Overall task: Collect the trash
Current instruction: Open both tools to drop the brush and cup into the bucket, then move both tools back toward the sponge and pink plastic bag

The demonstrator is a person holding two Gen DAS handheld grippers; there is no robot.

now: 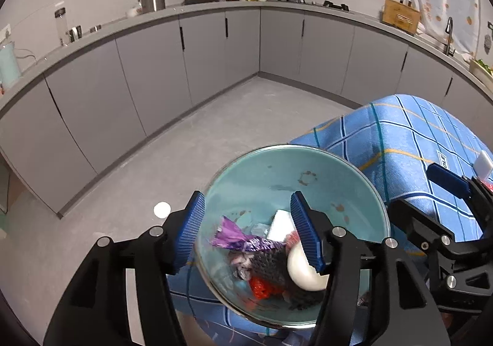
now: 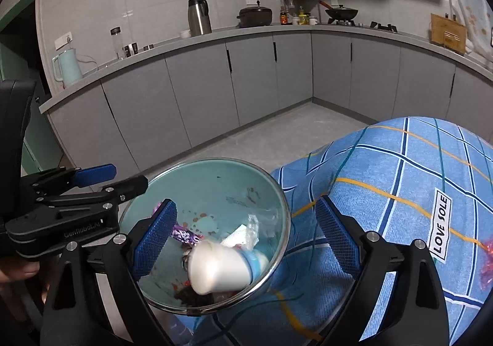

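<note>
A teal bin point(image 1: 277, 173) with a metal rim stands beside the table with the blue checked cloth point(image 1: 400, 136). Inside the bin lie a purple wrapper point(image 1: 237, 238), a white bottle point(image 1: 303, 272), a white foam piece point(image 1: 280, 222) and a red scrap point(image 1: 260, 287). My left gripper point(image 1: 247, 201) hangs open over the bin, its pads touching nothing. In the right wrist view the bin point(image 2: 215, 179) holds the bottle point(image 2: 222, 266), lying on its side, and the purple wrapper point(image 2: 185, 235). My right gripper point(image 2: 246, 201) stands open above the bin's right rim, empty. The left gripper point(image 2: 123, 179) shows at the left.
A pink wrapper point(image 2: 486, 256) lies on the cloth point(image 2: 400, 167) at the far right. A small white object point(image 1: 483, 164) sits on the cloth behind my right gripper point(image 1: 416, 189). Grey cabinets line the far walls, with grey floor point(image 1: 215, 136) between them and the bin.
</note>
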